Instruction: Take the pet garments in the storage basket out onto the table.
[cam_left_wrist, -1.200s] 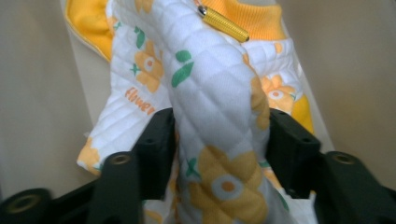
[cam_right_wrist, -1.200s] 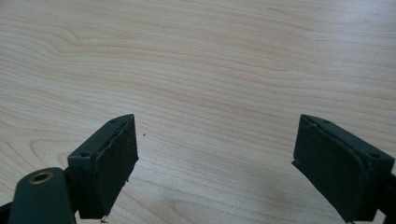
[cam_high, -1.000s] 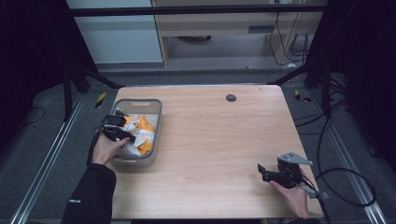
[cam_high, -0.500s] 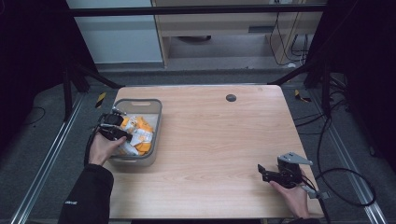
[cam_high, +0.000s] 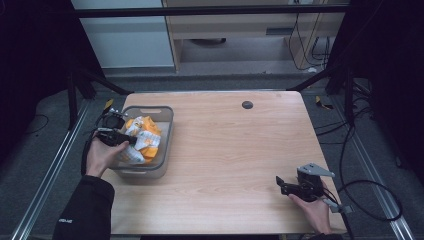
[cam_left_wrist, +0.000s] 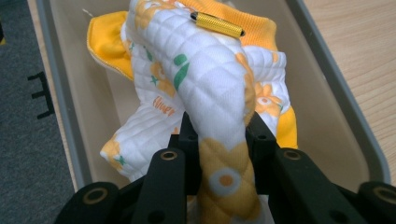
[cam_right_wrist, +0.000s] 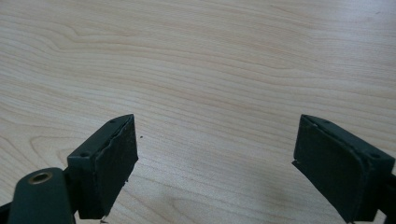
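Note:
A grey plastic bin (cam_high: 150, 109) stands at the table's left edge and holds a quilted white cloth with orange flowers and orange lining (cam_high: 142, 137). My left gripper (cam_high: 122, 137) reaches into the bin from its left side. In the left gripper view it (cam_left_wrist: 222, 135) is shut on a raised fold of the cloth (cam_left_wrist: 210, 79), pinched between both pads. A small gold ridged cylinder (cam_left_wrist: 217, 24) lies on top of the cloth. My right gripper (cam_high: 281, 184) rests low over the table's front right and points left. Its jaws (cam_right_wrist: 217, 158) stand wide open over bare wood.
A black round grommet (cam_high: 247, 104) sits in the table's far middle. Bare wood (cam_high: 235, 150) stretches between the bin and the right hand. Cables (cam_high: 370, 200) loop on the floor at right. Metal frame rails (cam_high: 55, 165) run along the left side.
My left hand has drawn slightly left and upward over the bin, taking a fold of the cloth with it. The right hand has stayed put.

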